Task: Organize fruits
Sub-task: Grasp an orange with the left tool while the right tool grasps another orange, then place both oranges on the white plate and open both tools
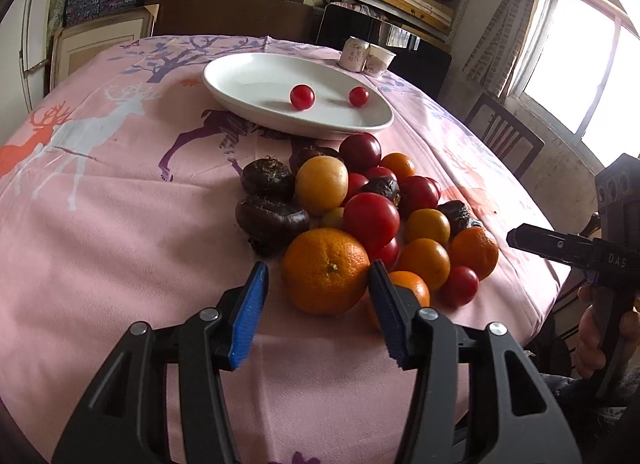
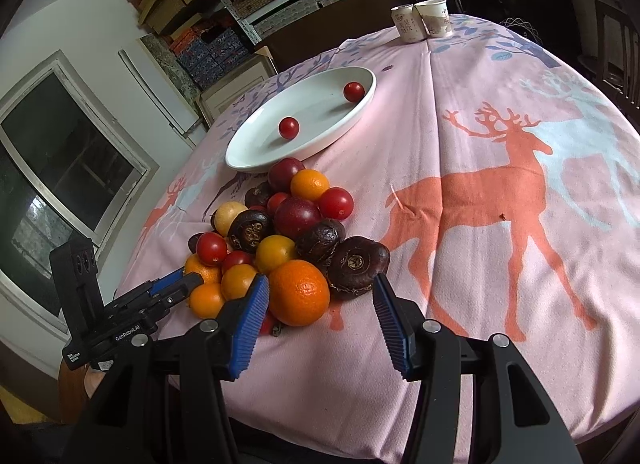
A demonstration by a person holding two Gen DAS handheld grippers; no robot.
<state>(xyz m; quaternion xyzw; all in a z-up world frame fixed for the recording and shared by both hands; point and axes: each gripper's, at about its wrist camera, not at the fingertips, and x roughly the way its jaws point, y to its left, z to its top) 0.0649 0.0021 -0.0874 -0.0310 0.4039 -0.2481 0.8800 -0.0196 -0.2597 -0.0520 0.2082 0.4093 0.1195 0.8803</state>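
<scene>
A heap of fruit lies on the pink tablecloth (image 1: pixel 120 232): oranges, red tomatoes and dark brown water chestnuts (image 1: pixel 272 220). Behind it a white oval plate (image 1: pixel 248 76) holds two cherry tomatoes (image 1: pixel 302 97) (image 1: pixel 358 97). My left gripper (image 1: pixel 319 268) is open around the nearest big orange (image 1: pixel 326 270); its right pad touches the peel, the left pad stands apart. In the right wrist view my right gripper (image 2: pixel 321 278) is open at another orange (image 2: pixel 300 292), beside a water chestnut (image 2: pixel 356 264). The plate (image 2: pixel 312 112) lies beyond. Each gripper shows at the other view's edge.
A drink can (image 1: pixel 354 54) and a paper cup (image 1: pixel 380 59) stand at the table's far edge. A dark chair (image 1: pixel 504 136) is by the window at the right. Shelves with boxes fill the back wall. A person's hand (image 1: pixel 592 340) holds the right gripper's handle.
</scene>
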